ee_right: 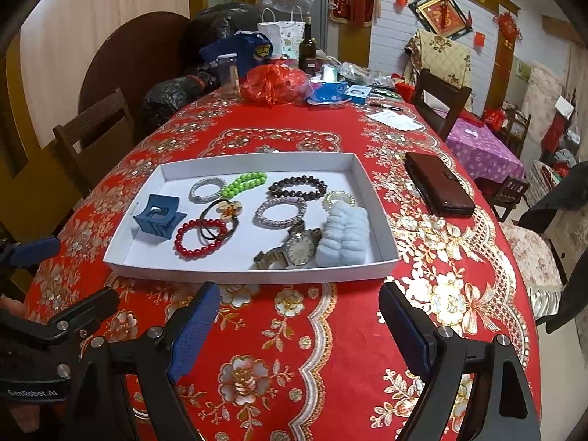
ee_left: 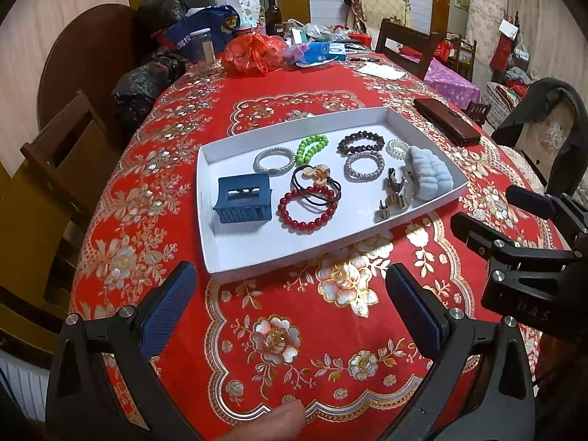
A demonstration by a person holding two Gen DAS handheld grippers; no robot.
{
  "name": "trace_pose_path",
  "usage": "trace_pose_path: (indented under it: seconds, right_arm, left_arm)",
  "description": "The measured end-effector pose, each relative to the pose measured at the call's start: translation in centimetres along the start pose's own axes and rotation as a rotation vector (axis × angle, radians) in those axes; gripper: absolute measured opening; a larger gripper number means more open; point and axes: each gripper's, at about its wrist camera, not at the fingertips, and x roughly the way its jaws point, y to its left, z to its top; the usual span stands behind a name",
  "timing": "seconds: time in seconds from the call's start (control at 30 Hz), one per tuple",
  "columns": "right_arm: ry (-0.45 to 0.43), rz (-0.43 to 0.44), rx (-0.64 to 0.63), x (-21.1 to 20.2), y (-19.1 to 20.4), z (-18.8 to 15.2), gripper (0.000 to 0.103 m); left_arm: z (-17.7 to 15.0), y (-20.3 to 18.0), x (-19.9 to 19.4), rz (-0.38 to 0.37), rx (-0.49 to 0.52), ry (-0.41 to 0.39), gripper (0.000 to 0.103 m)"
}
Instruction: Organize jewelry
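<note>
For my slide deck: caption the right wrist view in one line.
Open right tool hangs empty before a white tray of bracelets, hair ties and a wristwatch on a red floral tablecloth.

Brown wallet [ee_right: 439,187], wine bottle [ee_right: 308,49], red plastic bag [ee_right: 273,82], wooden chair [ee_right: 439,101]
</note>
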Motion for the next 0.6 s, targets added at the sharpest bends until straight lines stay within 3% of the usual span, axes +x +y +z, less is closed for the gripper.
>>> trace_pose_path:
  seconds: [0.6]
  right_arm:
    - [-0.011, 0.010, -0.007, -0.33, 0.54, 0.08, 0.086]
  left_arm:
    - [-0.17, 0.63, 0.71, -0.007, -0.028, 0.023, 0.103]
